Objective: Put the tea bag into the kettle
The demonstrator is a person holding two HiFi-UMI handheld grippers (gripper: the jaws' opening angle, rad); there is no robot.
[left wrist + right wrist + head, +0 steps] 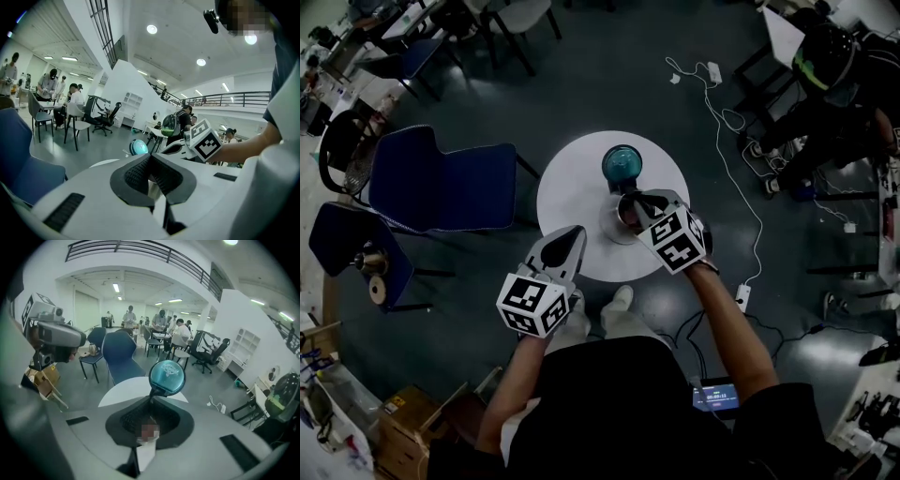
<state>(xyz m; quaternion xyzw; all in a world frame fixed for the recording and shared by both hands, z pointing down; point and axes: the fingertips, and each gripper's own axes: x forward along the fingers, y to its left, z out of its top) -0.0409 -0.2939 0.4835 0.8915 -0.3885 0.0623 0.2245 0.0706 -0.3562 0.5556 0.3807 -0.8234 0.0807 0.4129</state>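
Both sets of jaws are together: the left gripper point(575, 232) apparently empty, well short of the kettle point(610, 225); the right gripper point(631, 202) nipping what looks like the tea bag point(146, 443), right over the kettle's open mouth, teal lid point(622, 164) tipped back beyond, so release is straight down

Your right tongs point(645, 204) hide most of the round steel kettle point(610, 225); whatever sits between them is blurred past telling.
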